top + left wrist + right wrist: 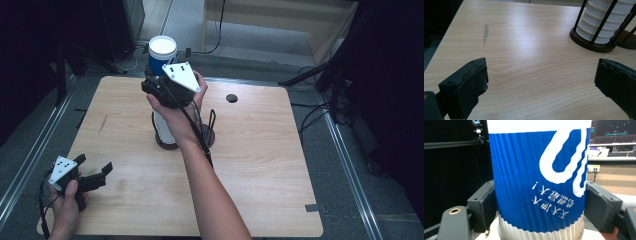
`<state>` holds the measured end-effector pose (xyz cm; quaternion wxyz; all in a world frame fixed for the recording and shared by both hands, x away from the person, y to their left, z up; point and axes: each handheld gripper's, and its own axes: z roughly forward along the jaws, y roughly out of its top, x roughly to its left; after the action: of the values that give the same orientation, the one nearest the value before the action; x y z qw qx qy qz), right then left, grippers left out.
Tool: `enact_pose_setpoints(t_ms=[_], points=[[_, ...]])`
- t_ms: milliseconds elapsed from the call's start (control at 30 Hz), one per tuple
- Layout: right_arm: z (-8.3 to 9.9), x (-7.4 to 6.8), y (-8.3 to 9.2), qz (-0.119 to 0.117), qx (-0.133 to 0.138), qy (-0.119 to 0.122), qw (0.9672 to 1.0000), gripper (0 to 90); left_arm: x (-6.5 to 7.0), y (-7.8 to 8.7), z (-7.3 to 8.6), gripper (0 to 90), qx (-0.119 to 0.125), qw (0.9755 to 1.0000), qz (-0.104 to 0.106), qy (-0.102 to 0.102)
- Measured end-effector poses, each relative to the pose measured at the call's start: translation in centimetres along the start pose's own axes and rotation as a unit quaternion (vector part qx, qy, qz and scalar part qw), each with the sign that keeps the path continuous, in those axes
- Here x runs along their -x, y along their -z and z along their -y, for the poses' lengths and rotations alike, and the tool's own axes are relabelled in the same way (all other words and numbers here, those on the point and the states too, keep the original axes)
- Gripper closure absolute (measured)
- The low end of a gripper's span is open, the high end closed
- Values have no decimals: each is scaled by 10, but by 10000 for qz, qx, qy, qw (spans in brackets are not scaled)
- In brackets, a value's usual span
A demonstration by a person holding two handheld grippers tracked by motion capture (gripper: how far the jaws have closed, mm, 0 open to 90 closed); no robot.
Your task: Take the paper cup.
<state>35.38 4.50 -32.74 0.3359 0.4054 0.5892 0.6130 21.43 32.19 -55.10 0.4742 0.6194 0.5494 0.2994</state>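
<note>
Jaws of the right gripper (539, 202) press on both sides of a blue cup (536, 177), which is upside down on top of the white cup stack (164, 127) in a black rack (596, 43) near the middle of the table (250, 150). Left gripper (95, 175) rests low at the table's near left corner, its jaws wide apart with only bare wood between them.

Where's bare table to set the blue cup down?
Free: the table's right half, from the round hole to the near edge; also the left strip between the rack and left gripper. Crowded: centre, where the right gripper holds the cup over the rack.
</note>
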Motion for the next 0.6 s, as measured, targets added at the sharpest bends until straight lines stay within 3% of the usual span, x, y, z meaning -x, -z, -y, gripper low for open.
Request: enact_pose_setpoints(t_ms=[400,500,600], points=[[-19,1,8,-27,265,53,9996,209,0,0,0,0,21,10000,5,12],[-25,4,11,6,372,-71,9993,209,-1,0,0,0,33,10000,-2,29],[-27,5,13,41,395,-31,9992,209,-2,0,0,0,49,9999,11,97]])
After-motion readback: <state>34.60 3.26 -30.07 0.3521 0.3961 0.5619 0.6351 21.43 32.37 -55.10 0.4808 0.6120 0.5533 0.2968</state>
